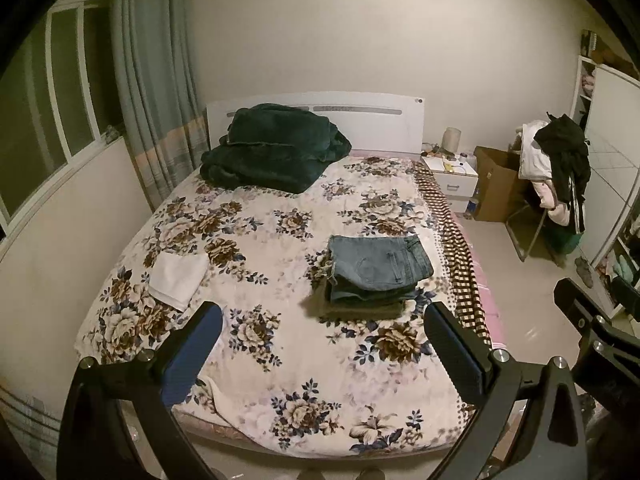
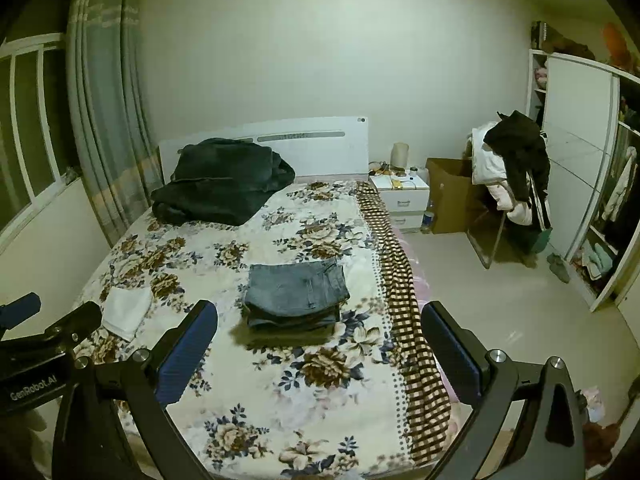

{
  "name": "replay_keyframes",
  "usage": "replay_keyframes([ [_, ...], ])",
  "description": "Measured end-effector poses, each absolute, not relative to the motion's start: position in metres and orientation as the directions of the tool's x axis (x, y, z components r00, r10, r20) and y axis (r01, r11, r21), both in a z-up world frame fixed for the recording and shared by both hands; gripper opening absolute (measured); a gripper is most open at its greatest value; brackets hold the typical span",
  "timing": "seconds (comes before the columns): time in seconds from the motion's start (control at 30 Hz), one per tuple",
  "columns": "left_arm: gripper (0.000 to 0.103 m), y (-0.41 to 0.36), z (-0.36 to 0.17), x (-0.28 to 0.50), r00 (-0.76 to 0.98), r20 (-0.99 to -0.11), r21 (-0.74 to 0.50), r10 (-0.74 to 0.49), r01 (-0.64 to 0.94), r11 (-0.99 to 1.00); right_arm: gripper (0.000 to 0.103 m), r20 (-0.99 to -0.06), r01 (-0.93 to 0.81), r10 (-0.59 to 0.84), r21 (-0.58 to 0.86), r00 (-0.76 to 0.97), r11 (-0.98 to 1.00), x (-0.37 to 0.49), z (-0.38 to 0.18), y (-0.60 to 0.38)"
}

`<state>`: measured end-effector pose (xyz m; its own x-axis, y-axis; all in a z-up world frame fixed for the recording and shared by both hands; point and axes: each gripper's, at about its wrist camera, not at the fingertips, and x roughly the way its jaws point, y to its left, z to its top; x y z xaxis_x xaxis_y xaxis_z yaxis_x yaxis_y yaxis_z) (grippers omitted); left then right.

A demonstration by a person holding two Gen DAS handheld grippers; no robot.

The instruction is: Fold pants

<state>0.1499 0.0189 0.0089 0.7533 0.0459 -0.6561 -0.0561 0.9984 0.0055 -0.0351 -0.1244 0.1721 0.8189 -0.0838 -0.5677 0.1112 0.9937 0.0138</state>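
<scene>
Folded jeans stacked on floral bedspread ahead of both grippers, left gripper spread wide, unladen, right gripper likewise, white cloth far left.

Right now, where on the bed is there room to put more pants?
Free: the bedspread between the white cloth and the folded pants stack, and the near end. Crowded: the headboard end under the dark blanket.

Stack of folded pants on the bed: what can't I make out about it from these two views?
- Stack of folded pants: both views show only the top jeans' face; the lower garments show edges only, so their count is unclear.
- Bottom olive layer: dim and blurred.
- White folded cloth: right view, too small to identify.
</scene>
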Motion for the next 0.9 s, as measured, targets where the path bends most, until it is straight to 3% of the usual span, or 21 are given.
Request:
replay_keyframes([
  [0.9, 0.103, 0.008, 0.015, 0.145, 0.765, -0.641, 0.030, 0.056, -0.048, 0.998, 0.103, -0.589, 0.098, -0.061, 0.030, 0.806, 0.995, -0.026, 0.162, -0.140],
])
